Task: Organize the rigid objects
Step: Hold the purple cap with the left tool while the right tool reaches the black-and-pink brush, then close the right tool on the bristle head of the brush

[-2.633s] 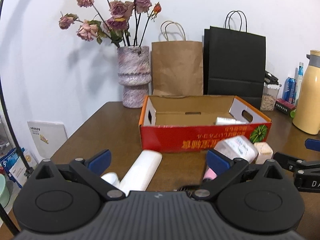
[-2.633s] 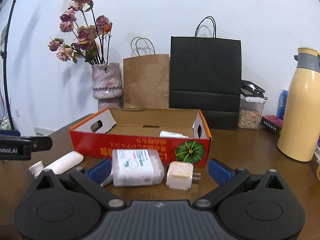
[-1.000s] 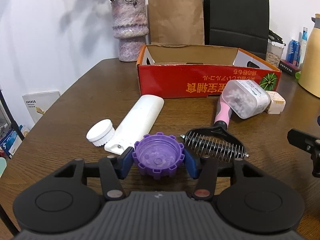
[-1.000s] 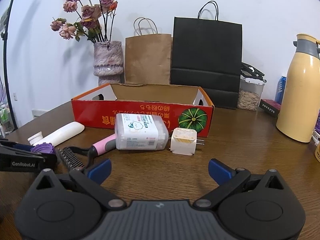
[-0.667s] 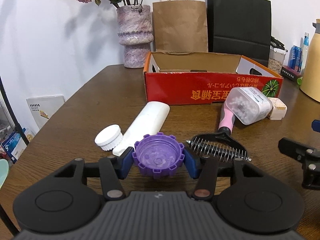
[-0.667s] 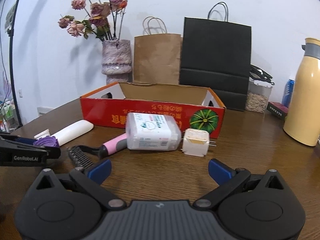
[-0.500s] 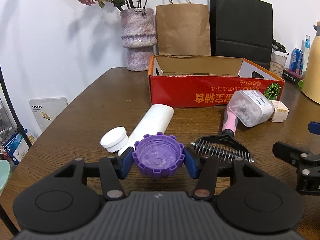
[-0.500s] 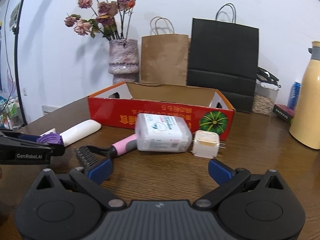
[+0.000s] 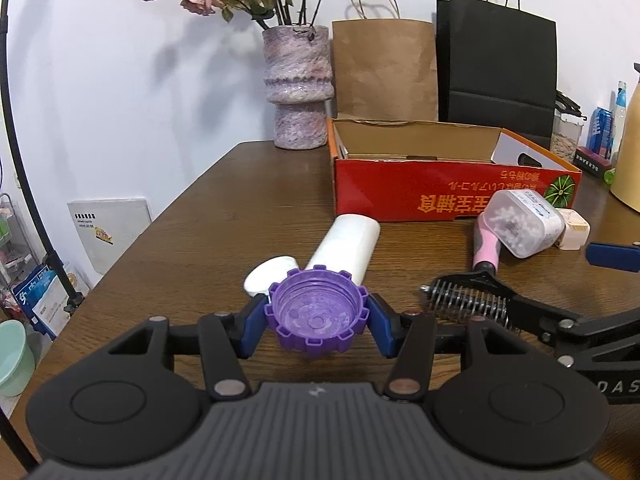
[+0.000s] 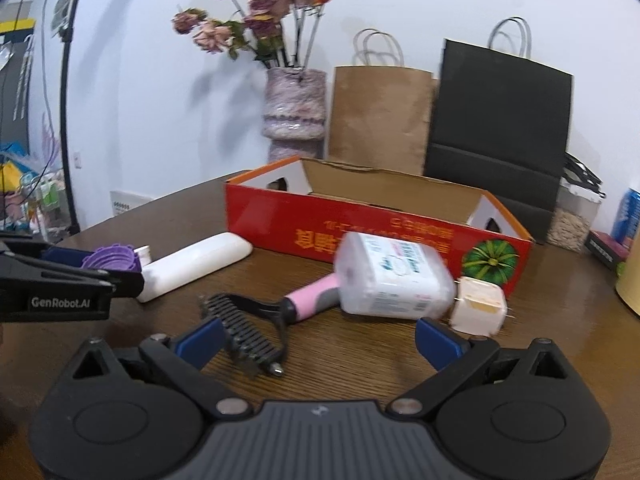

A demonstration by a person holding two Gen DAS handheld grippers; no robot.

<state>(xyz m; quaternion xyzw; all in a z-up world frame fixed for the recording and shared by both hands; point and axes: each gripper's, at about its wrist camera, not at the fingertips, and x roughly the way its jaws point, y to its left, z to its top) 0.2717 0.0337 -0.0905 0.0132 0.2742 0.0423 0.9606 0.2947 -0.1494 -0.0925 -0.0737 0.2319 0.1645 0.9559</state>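
**Left Gripper Clamped on Purple Cap; Right Gripper Wide Open**

The left gripper (image 9: 318, 322) was closed onto the purple cap (image 9: 317, 311), its blue pads (image 9: 251, 325) pressing the cap's notched rim from both sides, open face toward the camera. The cap was held above the wooden table (image 9: 224, 216), in front of the white bottle (image 9: 345, 245) and the white lid (image 9: 269, 271), both lying on the table.

The right gripper (image 10: 318, 338) had its jaws spread wide and held nothing. The black head of the grooming comb (image 10: 250, 334) lay just beside its left pad (image 10: 200, 342), with the comb's pink handle pointing toward the clear plastic container (image 10: 394, 280). The white plug adapter (image 10: 478, 306) sat just beside that container, near the right pad.

The red cardboard box (image 9: 452, 196) stood open behind these items. The left wrist view did not show what lay inside it. The vase (image 9: 298, 88) and the paper bags (image 9: 386, 68) stood behind the box.
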